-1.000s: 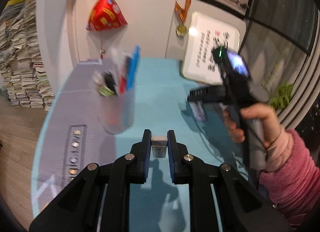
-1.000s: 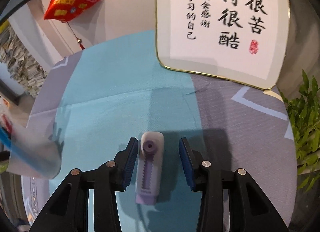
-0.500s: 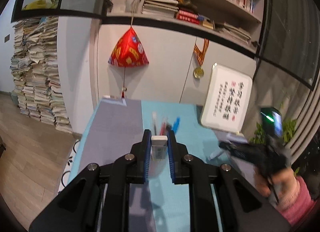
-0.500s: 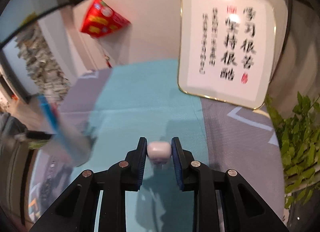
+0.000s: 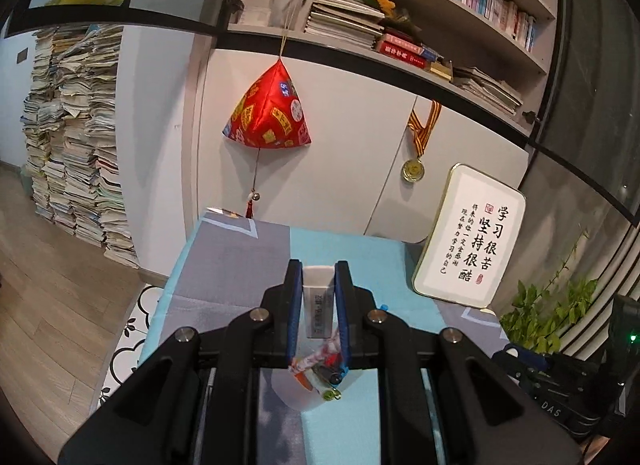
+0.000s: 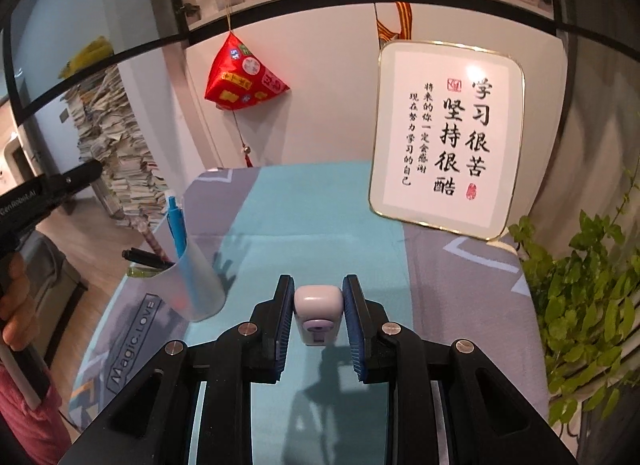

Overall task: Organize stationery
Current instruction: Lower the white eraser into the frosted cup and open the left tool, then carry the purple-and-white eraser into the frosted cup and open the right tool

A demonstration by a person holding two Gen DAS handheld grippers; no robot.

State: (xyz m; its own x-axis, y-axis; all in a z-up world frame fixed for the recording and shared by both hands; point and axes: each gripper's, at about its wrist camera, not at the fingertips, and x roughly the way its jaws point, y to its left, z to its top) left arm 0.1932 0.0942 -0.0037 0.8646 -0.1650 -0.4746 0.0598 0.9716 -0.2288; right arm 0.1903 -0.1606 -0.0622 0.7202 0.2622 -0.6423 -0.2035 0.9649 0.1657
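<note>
My left gripper is shut on a white eraser in a printed sleeve, held above the table. Below it stands the translucent pen cup, partly hidden by the fingers, with pens inside. My right gripper is shut on a white and lilac correction tape, lifted over the teal cloth. In the right wrist view the pen cup stands to the left with a blue pen and several other pens in it. The left gripper's body shows at the far left, held by a hand.
A framed calligraphy board leans at the back right of the table. A leafy plant stands off the right edge. A red hanging ornament and a medal hang on the wall behind. Paper stacks stand on the floor at left.
The right gripper closed on the correction tape and lifted it off the cloth. Both grippers rose and tilted up; the left kept hold of the eraser, with the pen cup now below it.
</note>
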